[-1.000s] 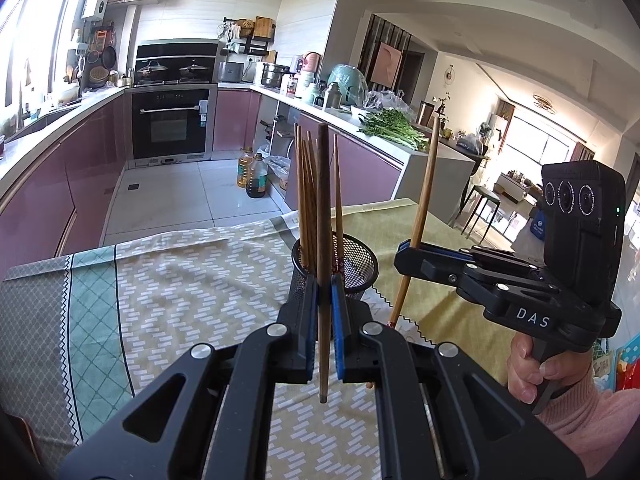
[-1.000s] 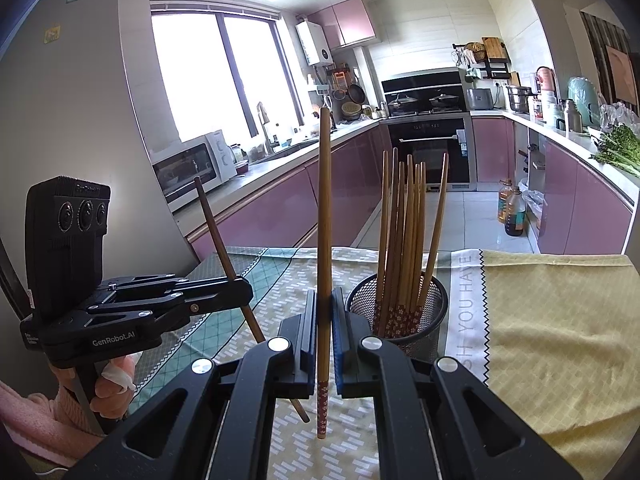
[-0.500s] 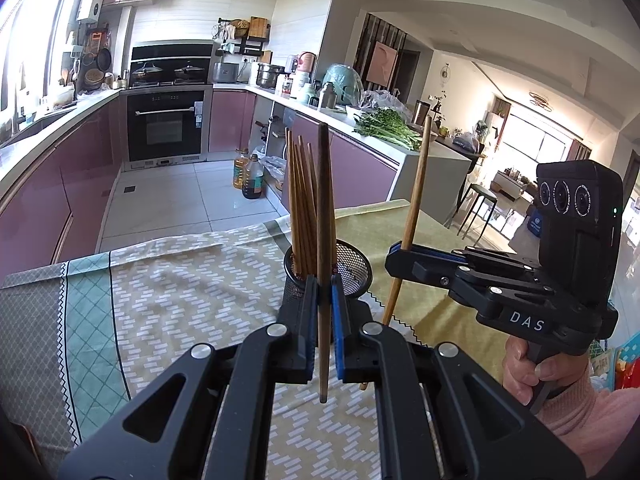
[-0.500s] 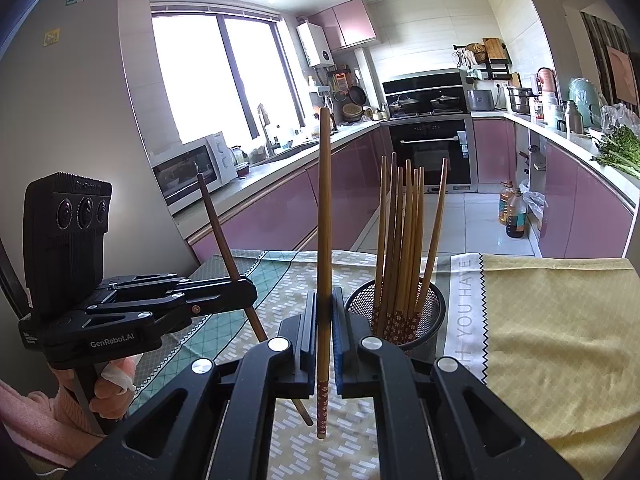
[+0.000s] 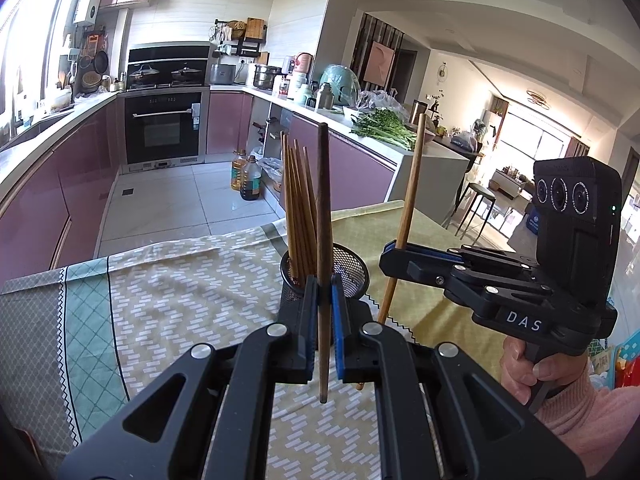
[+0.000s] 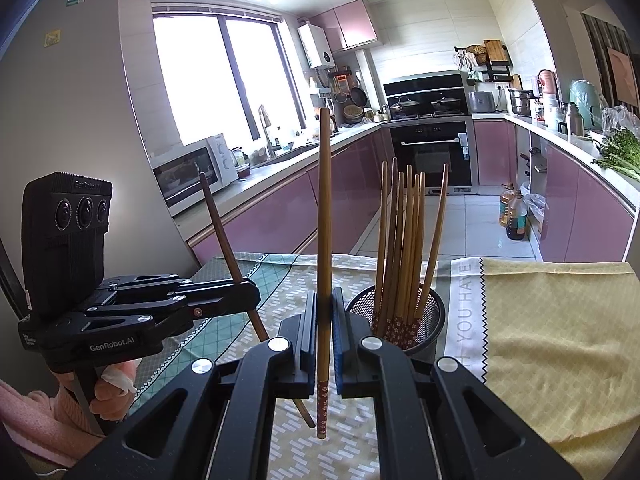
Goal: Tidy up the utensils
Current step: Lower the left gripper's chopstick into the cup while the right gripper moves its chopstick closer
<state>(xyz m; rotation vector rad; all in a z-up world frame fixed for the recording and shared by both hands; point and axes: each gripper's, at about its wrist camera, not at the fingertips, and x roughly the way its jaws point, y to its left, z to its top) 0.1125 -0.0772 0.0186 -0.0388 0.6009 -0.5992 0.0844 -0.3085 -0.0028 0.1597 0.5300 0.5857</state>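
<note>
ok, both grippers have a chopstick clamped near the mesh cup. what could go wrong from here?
1. The mesh cup already holds a splayed bundle of chopsticks; a new one may snag on them.
2. The left gripper holds its dark chopstick low, the long top could swing.
3. The right gripper and its chopstick are close to the left; both could collide at the cup.

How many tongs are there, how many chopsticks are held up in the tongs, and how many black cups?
Tongs: 2 (left tongs, right tongs)
Chopsticks held in tongs: 2 (dark chopstick, light chopstick)
Black mesh cup: 1
Total: 5
The bunched chopsticks standing in the cup overlap too much to count, so they are left out.
</note>
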